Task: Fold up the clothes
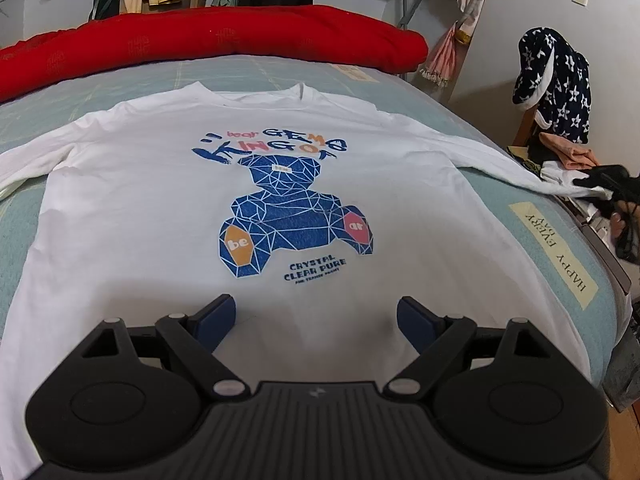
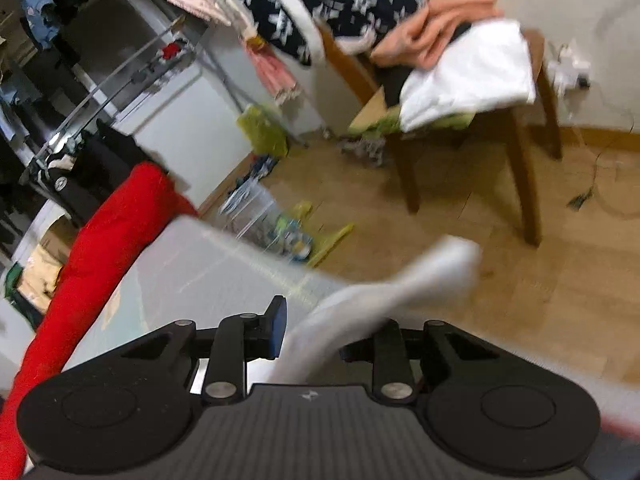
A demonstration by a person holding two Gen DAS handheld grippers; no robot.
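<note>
1. T-shirt point(image 1: 280, 184), seen from the left wrist: a white long-sleeved one with a blue bear print lies face up and spread flat on the bed point(image 1: 520, 248), collar toward the red quilt point(image 1: 200, 36). It looks light, soft and limp, so I judge it will sag and crease wherever it is lifted; the hem corners, shoulders and cuffs seem the sensible places to take hold.
2. Same view: the left tool point(image 1: 316, 320) hangs over the lower part of the shirt, pointing down at a slant, its blue pads spread wide with nothing between them. Far right, the right tool point(image 1: 608, 184) sits at the cuff of the stretched-out sleeve point(image 1: 500, 164), off the bed's edge.
3. Right wrist view, blurred: the right tool point(image 2: 332, 332) tilts down past the bed corner toward the floor and a wooden chair point(image 2: 520, 152) piled with clothes. The sleeve point(image 2: 400, 288) runs up between its fingers, cuff drooping ahead. The jaws stand partly apart; one blue pad is clear of the cloth, so the grip looks released, though the other pad is hidden.
</note>
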